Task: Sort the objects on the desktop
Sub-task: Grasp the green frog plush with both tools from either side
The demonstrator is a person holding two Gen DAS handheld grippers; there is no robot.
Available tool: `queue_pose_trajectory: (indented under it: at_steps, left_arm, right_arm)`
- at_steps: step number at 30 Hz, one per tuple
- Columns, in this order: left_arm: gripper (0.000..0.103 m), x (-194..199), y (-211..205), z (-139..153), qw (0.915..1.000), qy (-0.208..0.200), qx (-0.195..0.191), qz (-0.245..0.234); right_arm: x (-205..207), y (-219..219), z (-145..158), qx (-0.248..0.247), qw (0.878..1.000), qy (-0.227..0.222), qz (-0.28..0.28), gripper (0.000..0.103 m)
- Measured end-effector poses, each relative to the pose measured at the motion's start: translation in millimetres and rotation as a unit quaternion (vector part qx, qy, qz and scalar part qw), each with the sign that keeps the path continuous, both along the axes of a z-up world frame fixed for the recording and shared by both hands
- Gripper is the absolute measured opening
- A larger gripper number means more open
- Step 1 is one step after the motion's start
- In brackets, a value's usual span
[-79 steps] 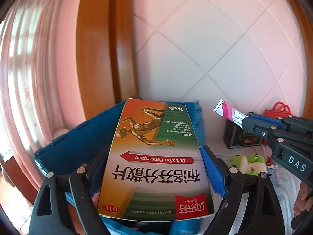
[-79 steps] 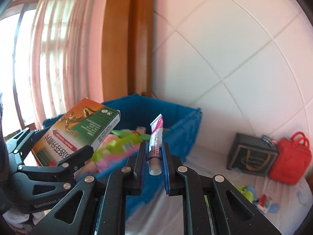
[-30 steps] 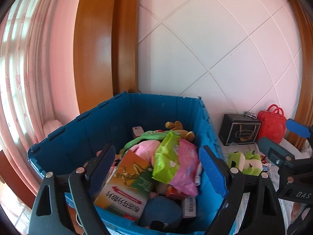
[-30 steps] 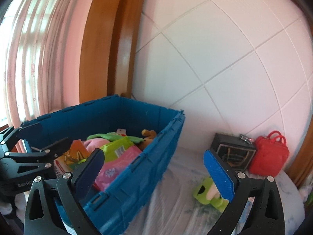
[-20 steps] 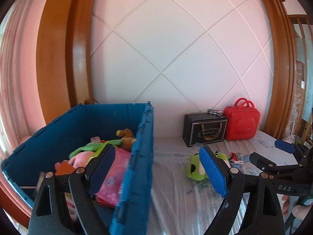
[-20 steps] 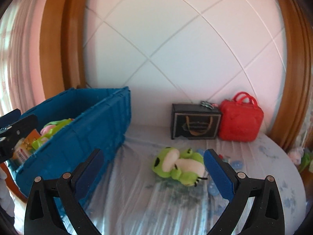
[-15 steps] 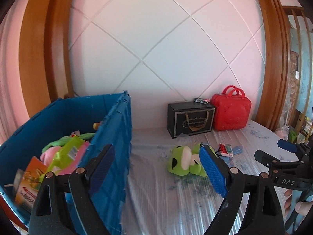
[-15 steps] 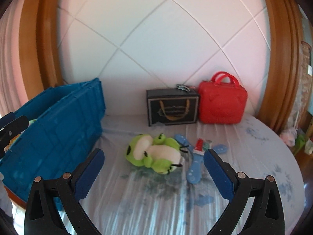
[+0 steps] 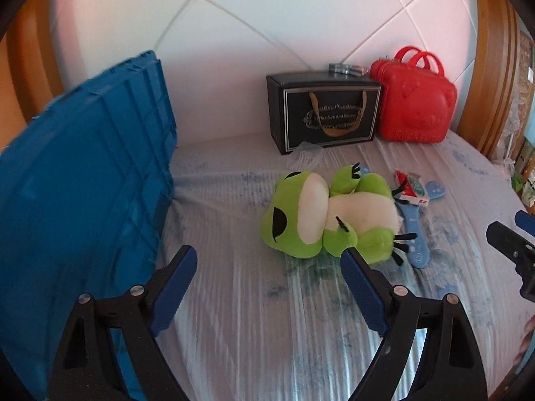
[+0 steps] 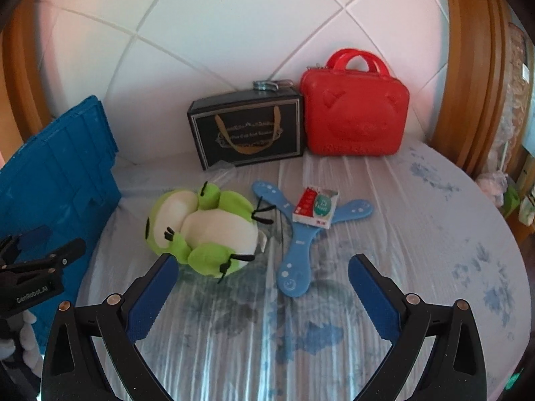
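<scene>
A green and white frog plush [image 9: 329, 217] [image 10: 204, 230] lies on the table cloth, just beyond both grippers. To its right a blue three-armed boomerang [image 10: 301, 234] [image 9: 414, 230] lies flat with a small red and white box [image 10: 316, 205] [image 9: 411, 188] on top of it. My left gripper [image 9: 267, 287] is open and empty, the frog near its right finger. My right gripper [image 10: 262, 287] is open and empty too, the frog by its left finger and the boomerang's lower arm between the fingers, farther off. The blue crate [image 9: 83, 180] [image 10: 57, 180] stands at the left.
A black gift box [image 10: 247, 130] [image 9: 324, 110] and a red bear-faced case [image 10: 354, 117] [image 9: 414, 103] stand against the white padded wall. The round table [image 10: 434, 250] drops off at the right. The other gripper's tip shows at the right edge of the left wrist view.
Both grippers let go of the medicine box and the pink tube into the crate, then swung right and down toward the frog and the boomerang. Both stay open.
</scene>
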State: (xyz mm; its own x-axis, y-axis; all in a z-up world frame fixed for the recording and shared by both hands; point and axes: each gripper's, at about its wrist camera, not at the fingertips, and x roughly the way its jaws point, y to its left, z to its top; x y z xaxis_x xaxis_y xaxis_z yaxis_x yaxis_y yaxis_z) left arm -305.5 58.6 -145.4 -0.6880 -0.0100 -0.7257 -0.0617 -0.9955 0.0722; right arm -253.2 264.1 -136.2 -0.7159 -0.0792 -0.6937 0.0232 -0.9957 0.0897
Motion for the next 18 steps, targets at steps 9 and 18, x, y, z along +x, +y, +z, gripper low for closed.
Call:
queue_pose_trajectory:
  at_steps: [9, 18]
  left_arm:
    - [0.088, -99.9, 16.3, -74.5, 0.9972, -0.05, 0.001, -0.055]
    - [0.103, -127.7, 24.1, -122.1, 0.9919, -0.067, -0.017, -0.106]
  right_arm:
    - [-93.1, -25.7, -66.9, -0.011, 0.997, -0.078, -0.012, 0.103]
    - [-150.4, -50.3, -128.8, -0.023, 0.99, -0.135, 0.015, 0.103]
